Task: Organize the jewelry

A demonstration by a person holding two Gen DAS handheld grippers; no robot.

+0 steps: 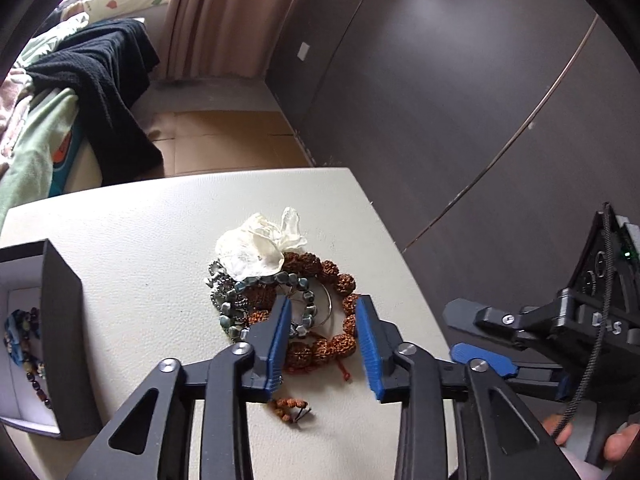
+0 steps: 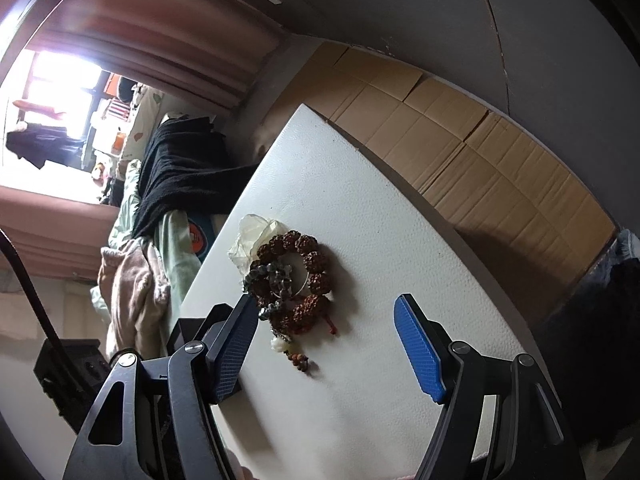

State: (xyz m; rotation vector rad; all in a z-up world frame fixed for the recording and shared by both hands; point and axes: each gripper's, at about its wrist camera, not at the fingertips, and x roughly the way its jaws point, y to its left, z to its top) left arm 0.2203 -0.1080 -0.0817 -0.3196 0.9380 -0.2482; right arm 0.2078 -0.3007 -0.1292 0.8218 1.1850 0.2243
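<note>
A pile of jewelry lies on the white table (image 1: 140,240): a brown rough-bead bracelet (image 1: 336,272), a grey-green bead bracelet (image 1: 280,279), a thin silver bangle (image 1: 326,308) and a crumpled white pouch (image 1: 256,248). My left gripper (image 1: 322,320) is open, its blue pads on either side of the pile just above it. A dark jewelry box (image 1: 60,320) at the left holds beaded pieces (image 1: 24,344). My right gripper (image 2: 326,328) is open and empty, back from the brown bracelet (image 2: 308,280); it also shows in the left wrist view (image 1: 480,356).
A small loose brown bead piece (image 1: 290,406) lies near the table's front. The table's right edge drops to a cardboard-covered floor (image 2: 480,152). A bed with a black cloth (image 1: 108,80) and clothes stands beyond the far left edge. A dark wardrobe (image 1: 460,100) is at the right.
</note>
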